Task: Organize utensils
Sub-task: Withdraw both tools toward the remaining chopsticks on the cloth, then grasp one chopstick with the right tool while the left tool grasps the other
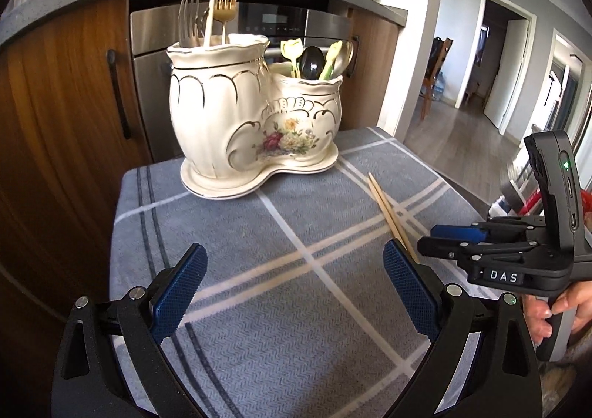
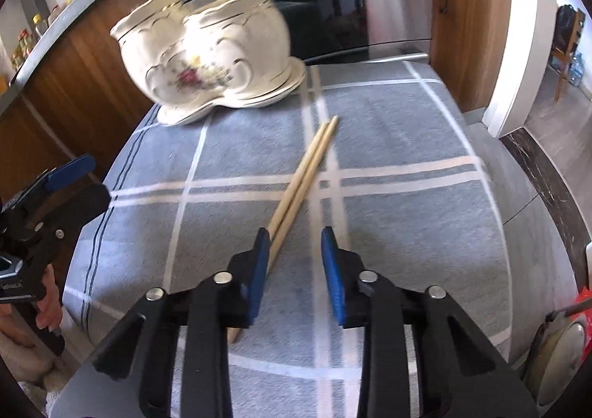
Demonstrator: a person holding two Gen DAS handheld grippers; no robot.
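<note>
The chopsticks point(image 2: 303, 185) lie together mid-cloth point(image 2: 407, 196), toward its right edge, pointing at the holder point(image 2: 207, 63). Light, stiff and slick, they probably roll; grip both near the thick ends. The right gripper point(image 2: 292, 266) stands narrowed with nothing clamped, the sticks running under its left pad. The left gripper point(image 1: 296, 292) is wide, empty.

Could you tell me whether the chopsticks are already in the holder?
Not yet: the chopsticks lie flat on the cloth, apart from the holder.

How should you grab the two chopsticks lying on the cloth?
Probably pinch both chopsticks together at their near ends, coming down from above with the right gripper. They lie flat and side by side on the cloth, so one narrow squeeze across them should catch both.
</note>
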